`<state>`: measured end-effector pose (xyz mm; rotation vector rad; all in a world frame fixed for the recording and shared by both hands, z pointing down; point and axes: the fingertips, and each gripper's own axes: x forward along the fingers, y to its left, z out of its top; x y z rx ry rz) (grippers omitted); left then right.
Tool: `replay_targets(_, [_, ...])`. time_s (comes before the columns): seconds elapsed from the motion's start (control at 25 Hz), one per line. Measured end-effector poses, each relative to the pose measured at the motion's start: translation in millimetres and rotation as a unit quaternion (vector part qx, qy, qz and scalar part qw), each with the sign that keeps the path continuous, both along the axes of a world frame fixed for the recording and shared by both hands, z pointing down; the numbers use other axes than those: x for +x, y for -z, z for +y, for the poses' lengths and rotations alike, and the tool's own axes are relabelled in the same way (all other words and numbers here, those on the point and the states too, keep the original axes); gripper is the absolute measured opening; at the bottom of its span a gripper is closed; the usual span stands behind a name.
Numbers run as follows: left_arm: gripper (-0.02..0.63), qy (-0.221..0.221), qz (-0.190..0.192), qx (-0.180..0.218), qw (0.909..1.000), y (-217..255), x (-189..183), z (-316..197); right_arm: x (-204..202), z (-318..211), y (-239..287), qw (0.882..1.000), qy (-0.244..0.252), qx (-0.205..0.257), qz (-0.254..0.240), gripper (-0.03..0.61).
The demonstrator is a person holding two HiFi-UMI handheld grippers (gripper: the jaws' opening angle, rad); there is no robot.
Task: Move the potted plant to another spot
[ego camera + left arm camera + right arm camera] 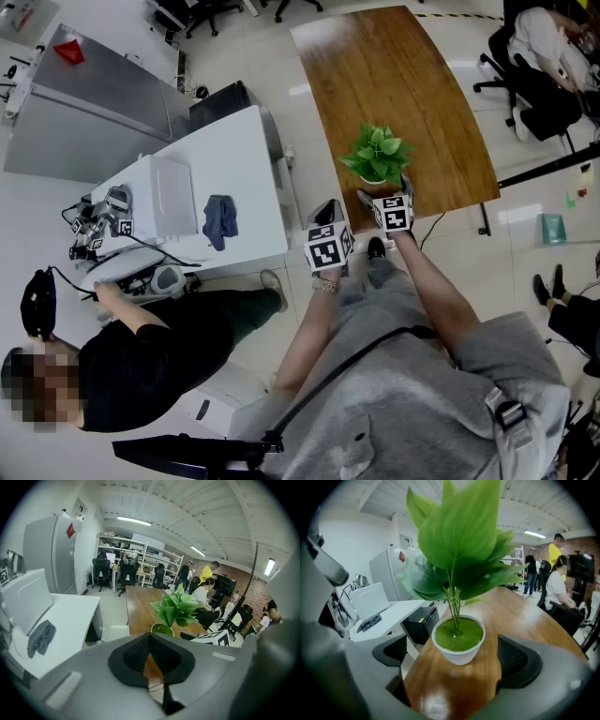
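Note:
The potted plant (pixel 377 155), green leaves in a small white pot (pixel 458 645), stands upright near the front edge of the long wooden table (pixel 394 75). My right gripper (pixel 384 191) is at the pot with its jaws spread wide. In the right gripper view the right gripper (pixel 457 660) has the pot between its fingertips, with a gap of wood on each side and neither pad touching. My left gripper (pixel 330 210) hovers off the table's front left corner. In the left gripper view the left gripper (pixel 151 660) is shut on nothing and the plant (pixel 176 609) shows ahead to the right.
A white desk (pixel 239 150) stands left of the wooden table, with a blue-grey cloth (pixel 221 221) and white equipment on it. A person in black (pixel 141 352) works at its near end. A black box (pixel 220 101) sits between the tables. Office chairs and seated people are at the far right.

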<state>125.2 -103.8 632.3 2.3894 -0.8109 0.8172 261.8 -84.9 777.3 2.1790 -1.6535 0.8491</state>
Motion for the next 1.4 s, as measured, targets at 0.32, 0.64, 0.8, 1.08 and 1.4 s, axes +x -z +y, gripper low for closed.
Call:
replay_targets(0.32, [0.015, -0.009, -0.012, -0.020, 0.9997, -13, 6, -32, 26, -46, -33, 0.999, -0.006, -0.041, 0.015, 0.584])
replay_targets(0.64, [0.015, 0.006, -0.012, -0.023, 0.9996, -16, -4, -53, 38, -54, -52, 0.997, -0.021, -0.067, 0.012, 0.581])
replay_targets(0.8, [0.015, 0.008, -0.015, -0.026, 0.9995, -17, -5, -55, 36, -50, -51, 0.998, -0.007, -0.067, 0.010, 0.565])
replay_targets(1.08, [0.015, 0.025, -0.004, -0.018, 0.9995, -9, -3, -64, 29, -74, -32, 0.998, 0.041, -0.046, 0.034, 0.558])
replay_targets(1.4, [0.015, 0.120, 0.005, -0.002, 0.9928, 4, -77, -91, -93, -161, 0, 0.979, 0.199, -0.018, 0.034, 0.558])
